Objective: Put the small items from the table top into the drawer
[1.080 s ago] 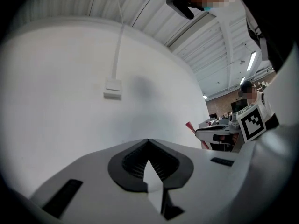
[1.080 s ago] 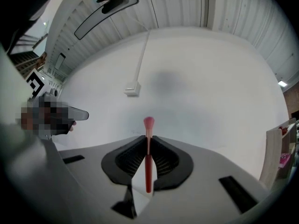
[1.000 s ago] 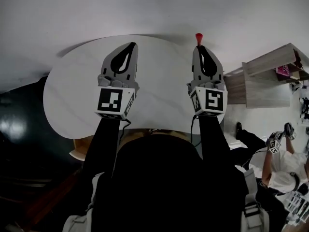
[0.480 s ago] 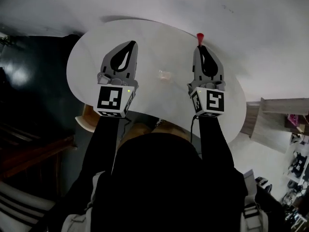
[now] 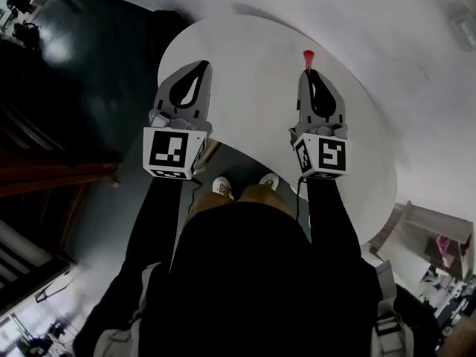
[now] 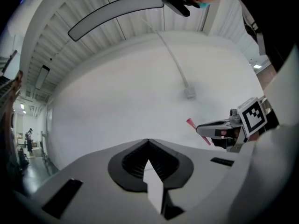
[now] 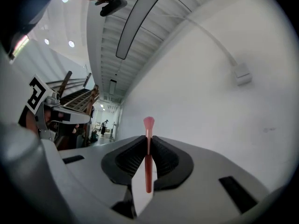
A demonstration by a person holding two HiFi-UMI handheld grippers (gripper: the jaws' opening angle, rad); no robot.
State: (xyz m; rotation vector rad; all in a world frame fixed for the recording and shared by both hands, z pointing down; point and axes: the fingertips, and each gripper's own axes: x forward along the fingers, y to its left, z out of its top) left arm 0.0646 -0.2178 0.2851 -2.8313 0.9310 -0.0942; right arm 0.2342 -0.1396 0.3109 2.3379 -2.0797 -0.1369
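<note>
Our right gripper (image 7: pixel 148 137) pinches a thin red stick (image 7: pixel 148 168) (flared tip); our left gripper (image 6: pixel 148 141) holds its jaws together. The round white counter (image 5: pixel 253 58) has drifted rightward.

Red little stick (image 5: pixel 306 56) — white table (image 5: pixel 249 54). The left gripper (image 5: pixel 199 67) and right gripper (image 5: pixel 310 73) are grey, with black-and-white squares.

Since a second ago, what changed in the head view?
The person turned: the white table swung rightward across the frame, and dark floor now fills the left. Unchanged: both grippers held out ahead, right gripper shut on the red stick, left gripper shut, empty.
</note>
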